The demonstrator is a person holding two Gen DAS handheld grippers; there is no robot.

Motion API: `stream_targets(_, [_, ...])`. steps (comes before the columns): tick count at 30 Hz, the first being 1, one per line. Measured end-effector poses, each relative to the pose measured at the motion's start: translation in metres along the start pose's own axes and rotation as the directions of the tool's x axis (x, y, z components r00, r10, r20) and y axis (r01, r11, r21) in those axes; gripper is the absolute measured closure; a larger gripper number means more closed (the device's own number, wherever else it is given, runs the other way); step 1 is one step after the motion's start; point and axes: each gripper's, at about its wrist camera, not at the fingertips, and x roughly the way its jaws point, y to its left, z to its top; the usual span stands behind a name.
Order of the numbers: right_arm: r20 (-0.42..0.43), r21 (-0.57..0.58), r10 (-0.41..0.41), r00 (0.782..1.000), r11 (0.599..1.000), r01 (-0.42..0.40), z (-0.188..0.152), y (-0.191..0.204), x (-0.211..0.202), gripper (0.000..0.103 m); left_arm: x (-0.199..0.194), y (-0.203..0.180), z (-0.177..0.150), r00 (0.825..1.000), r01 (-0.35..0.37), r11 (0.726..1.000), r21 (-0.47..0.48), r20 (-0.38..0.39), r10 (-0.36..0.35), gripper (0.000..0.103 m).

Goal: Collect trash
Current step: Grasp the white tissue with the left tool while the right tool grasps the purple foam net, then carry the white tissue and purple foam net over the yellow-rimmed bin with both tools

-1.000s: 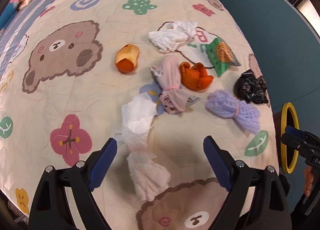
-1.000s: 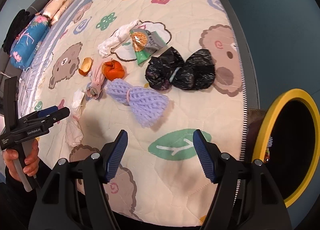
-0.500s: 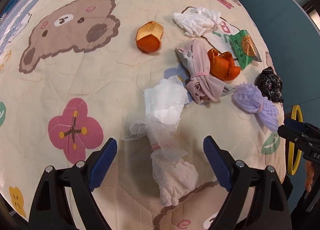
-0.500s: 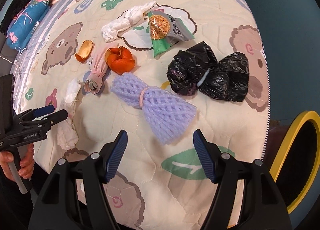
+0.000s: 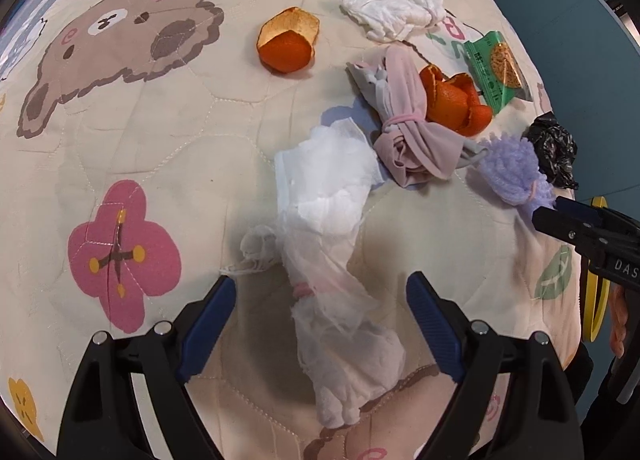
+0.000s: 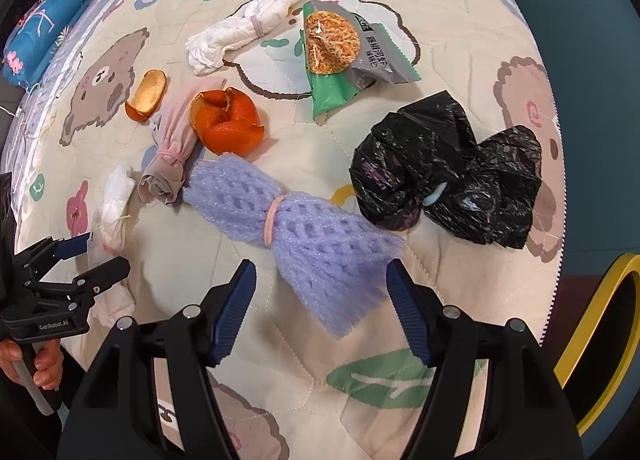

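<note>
A white tissue bundle [image 5: 328,219] tied with a pink band lies on the bear-print quilt [image 5: 160,139]. My left gripper [image 5: 320,292] hangs over its lower half, open, one finger on each side and neither pad touching. A purple foam net [image 6: 304,227], also banded, lies further right. My right gripper [image 6: 320,276] is open around the net's flared near end, pads apart from it. In the right wrist view, the left gripper [image 6: 92,256] shows at the left edge, held by a hand.
More trash lies beyond: two orange peels [image 6: 226,121] [image 5: 288,43], a pink cloth bundle [image 5: 404,115], another white tissue twist [image 6: 240,31], a snack packet [image 6: 340,47] and a black plastic bag [image 6: 448,167]. A yellow-rimmed bin [image 6: 592,340] stands off the bed's right edge.
Both grippers have come down toward the quilt. The left now straddles the tissue bundle. The right has slid left, from bare quilt to the purple net. Jaw openings look unchanged.
</note>
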Motion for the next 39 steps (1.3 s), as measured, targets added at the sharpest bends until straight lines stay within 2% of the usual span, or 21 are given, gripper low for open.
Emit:
stream_targets(2, [-0.003,-0.013,-0.019,1.0,1.0,0.018,0.002,0.002,0.004,0.043,0.002,-0.003,0.0,1.0,-0.01,1.0,0.007,0.004,0.01,0.023])
stream_targets(4, [-0.008,-0.023,-0.034,0.999,0.999,0.033,0.003,0.003,0.008,0.05,0.003,-0.008,-0.001,1.0,-0.03,0.999,0.021,0.004,0.029,0.035])
stream_targets(5, [-0.012,-0.024,-0.036,0.999,0.999,0.036,0.003,0.003,0.009,0.052,0.004,-0.01,-0.001,0.999,-0.037,0.999,0.026,0.003,0.037,0.038])
stream_targets(10, [-0.003,-0.029,-0.043,0.999,0.999,0.043,0.002,0.003,0.009,0.07,0.006,-0.017,-0.003,0.997,-0.072,0.996,0.054,-0.012,0.073,0.078])
stream_targets(12, [-0.004,-0.035,-0.047,0.999,0.998,0.047,0.001,0.004,0.01,0.075,0.008,-0.023,-0.001,0.997,-0.079,0.995,0.053,-0.018,0.08,0.083])
stream_targets(19, [0.04,-0.031,-0.033,0.999,0.999,0.034,-0.014,0.003,-0.012,0.081,-0.003,-0.028,-0.01,0.997,-0.06,0.996,0.069,-0.036,0.063,0.085])
stream_targets(39, [0.115,-0.001,-0.002,0.993,1.0,0.003,-0.061,-0.018,-0.08,0.081,-0.045,-0.05,-0.019,0.998,-0.055,0.994,0.095,0.024,0.053,0.085])
